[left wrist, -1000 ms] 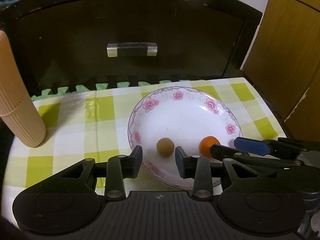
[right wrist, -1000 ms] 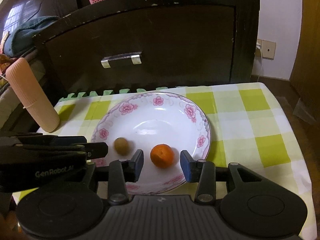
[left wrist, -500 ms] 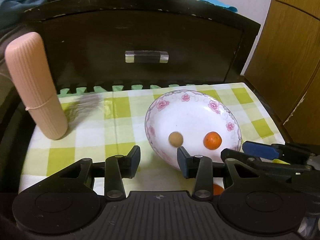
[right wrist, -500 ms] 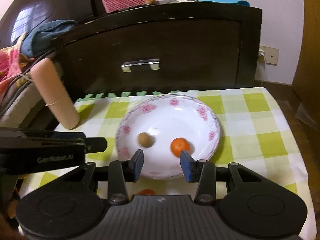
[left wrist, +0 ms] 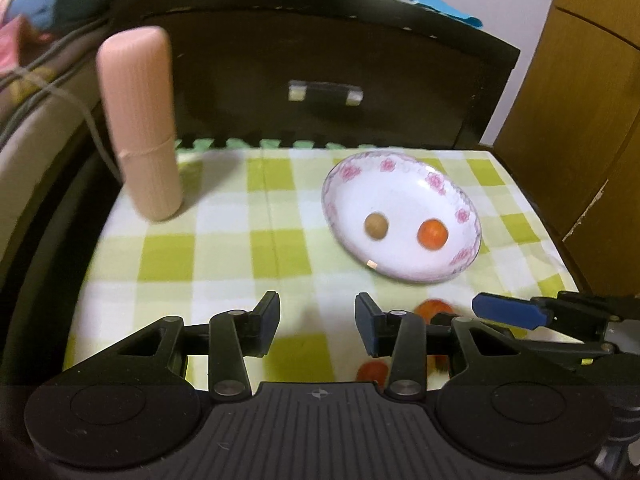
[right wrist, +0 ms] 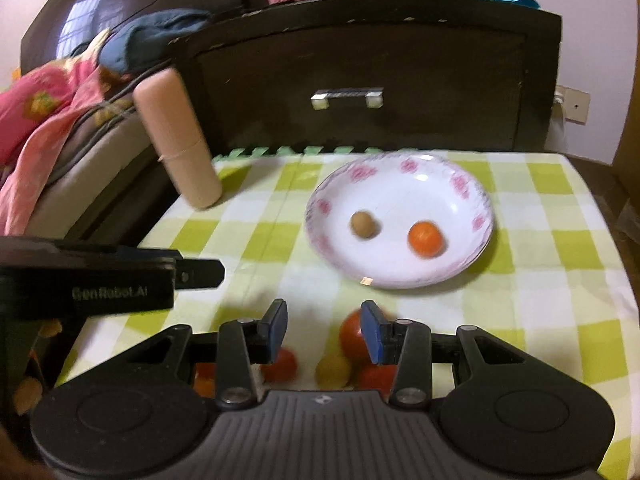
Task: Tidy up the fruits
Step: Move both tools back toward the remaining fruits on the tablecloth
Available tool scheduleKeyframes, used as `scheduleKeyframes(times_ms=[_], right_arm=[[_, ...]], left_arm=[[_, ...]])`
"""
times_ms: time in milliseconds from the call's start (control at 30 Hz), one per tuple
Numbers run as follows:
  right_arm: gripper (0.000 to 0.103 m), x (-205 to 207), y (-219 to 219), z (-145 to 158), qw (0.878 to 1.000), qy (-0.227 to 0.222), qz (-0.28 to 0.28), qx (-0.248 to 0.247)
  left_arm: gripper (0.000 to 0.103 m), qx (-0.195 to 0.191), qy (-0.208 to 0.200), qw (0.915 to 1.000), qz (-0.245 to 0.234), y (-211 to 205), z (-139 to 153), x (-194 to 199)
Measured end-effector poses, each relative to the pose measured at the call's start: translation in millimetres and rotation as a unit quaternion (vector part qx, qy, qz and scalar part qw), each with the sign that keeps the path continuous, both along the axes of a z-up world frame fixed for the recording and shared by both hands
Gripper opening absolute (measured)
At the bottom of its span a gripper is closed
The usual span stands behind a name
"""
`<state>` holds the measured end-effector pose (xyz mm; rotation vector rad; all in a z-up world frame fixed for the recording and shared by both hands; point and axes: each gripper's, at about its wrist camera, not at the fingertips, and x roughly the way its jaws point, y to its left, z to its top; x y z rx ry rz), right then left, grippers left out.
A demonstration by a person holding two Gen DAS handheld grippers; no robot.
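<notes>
- White plate [left wrist: 404,268] with pink flower rim, resting on a green-and-white checked tablecloth [left wrist: 224,256]; taken here as the landmark.
- Inside the plate, toward its near side: small brown fruit [left wrist: 376,225] on the left, small orange fruit [left wrist: 431,233] on the right, a little apart, not touching.
- In the right wrist view, same pair in the plate [right wrist: 400,276]: brown fruit [right wrist: 363,224], orange fruit [right wrist: 425,238].
- On the cloth near the plate's front rim, outside it: a loose cluster of fruit, partly hidden behind the tool and blurred. Large red fruit [right wrist: 352,334] nearest the plate, small yellow fruit [right wrist: 333,370] and another red fruit [right wrist: 282,365] closer to the camera.
- Left gripper [left wrist: 316,322] held in front of the plate and left of its centre, fingers spread wide, nothing between them, only cloth visible in the gap.
- Right gripper [right wrist: 324,330] held in front of the plate over the fruit cluster, fingers parted, nothing clamped; right fingertip overlapping the large red fruit in view, contact impossible to tell.
- Pink ribbed cylinder [left wrist: 138,124] standing well left of the plate at the cloth's far corner.
- Dark wooden cabinet [left wrist: 320,64] with a metal handle [left wrist: 325,92] directly behind the plate.
- Both views softened by blur.
</notes>
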<state>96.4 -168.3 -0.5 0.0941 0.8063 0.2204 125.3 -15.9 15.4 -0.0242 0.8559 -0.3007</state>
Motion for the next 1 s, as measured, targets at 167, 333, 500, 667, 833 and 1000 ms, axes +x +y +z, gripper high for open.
scheduleKeyframes(times_ms=[167, 333, 500, 667, 833, 1000], right_arm=[[0.039, -16, 14, -5, 1.0, 0.013, 0.024, -0.003], [0.039, -29, 25, -8, 0.999, 0.019, 0.046, -0.005], [0.039, -40, 39, -9, 0.997, 0.021, 0.07, -0.007], [0.039, -43, 47, -8, 0.996, 0.021, 0.087, -0.01], [0.039, -45, 45, -8, 0.996, 0.023, 0.088, -0.008], [0.039, -43, 42, -8, 0.996, 0.024, 0.085, -0.005]], left_arm=[[0.05, 0.007, 0.006, 0.9999, 0.01, 17, 1, -20], [0.052, 0.01, 0.006, 0.9996, 0.027, 38, 7, -38], [0.053, 0.007, 0.023, 0.9988, 0.042, 56, 7, -55], [0.053, 0.023, 0.047, 0.9976, 0.046, 61, -4, -68], [0.053, 0.051, 0.073, 0.9948, 0.048, 57, -19, -64], [0.056, 0.079, 0.086, 0.9914, 0.059, 56, -33, -63]])
